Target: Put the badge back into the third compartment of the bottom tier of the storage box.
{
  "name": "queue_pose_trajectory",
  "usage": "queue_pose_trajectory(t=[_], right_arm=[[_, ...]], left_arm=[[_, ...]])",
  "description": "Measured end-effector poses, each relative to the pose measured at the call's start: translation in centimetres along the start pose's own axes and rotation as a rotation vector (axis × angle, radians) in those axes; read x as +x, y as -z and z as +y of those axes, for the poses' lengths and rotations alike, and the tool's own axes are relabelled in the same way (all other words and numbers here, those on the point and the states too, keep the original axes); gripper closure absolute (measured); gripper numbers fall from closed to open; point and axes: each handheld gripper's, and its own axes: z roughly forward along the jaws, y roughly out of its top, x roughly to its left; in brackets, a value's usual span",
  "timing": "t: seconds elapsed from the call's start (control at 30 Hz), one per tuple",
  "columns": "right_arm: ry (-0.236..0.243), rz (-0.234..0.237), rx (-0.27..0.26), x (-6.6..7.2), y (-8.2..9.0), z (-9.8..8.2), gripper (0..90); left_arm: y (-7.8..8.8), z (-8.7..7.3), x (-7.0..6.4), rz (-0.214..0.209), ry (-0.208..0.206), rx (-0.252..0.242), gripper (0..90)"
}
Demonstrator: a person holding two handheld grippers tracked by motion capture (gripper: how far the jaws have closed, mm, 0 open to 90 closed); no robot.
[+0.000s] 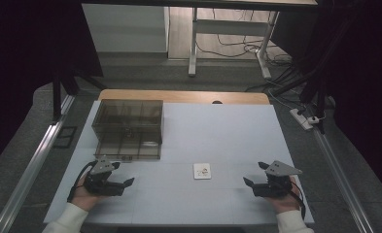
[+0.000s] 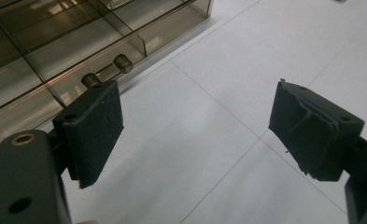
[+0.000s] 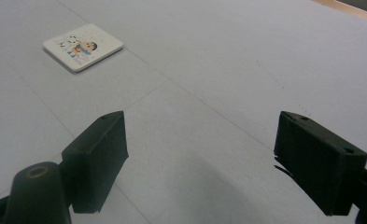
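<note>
A small white square tile point(image 1: 201, 171) with a cartoon print lies flat on the white table mat point(image 1: 217, 131), between my two grippers. My left gripper point(image 1: 123, 174) rests at the front left, open and holding nothing. It sits just in front of a smoked clear compartment box point(image 1: 128, 128). In the left gripper view the wide-apart jaws point(image 2: 197, 98) frame bare mat, with the box point(image 2: 55, 51) and its two small knobs point(image 2: 123, 63) at upper left. My right gripper point(image 1: 254, 173) is at the front right, open and holding nothing point(image 3: 202, 119). The tile point(image 3: 83, 46) lies ahead of it to the left.
The box has divided cells, and a lower section reaches toward the table's front. A wooden table edge point(image 1: 183, 95) shows beyond the mat. Metal rails point(image 1: 30, 170) run along both sides. Desk legs and cables point(image 1: 256, 48) stand on the floor behind.
</note>
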Motion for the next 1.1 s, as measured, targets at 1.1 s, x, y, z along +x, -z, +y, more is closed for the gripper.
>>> queue_pose_trajectory(t=[1.1], right_arm=[[-0.007,0.016,-0.001,-0.4,0.0,-0.1,19.6]], left_arm=[[0.1,2.5,-1.2,-0.015,-0.073,0.011,16.9]])
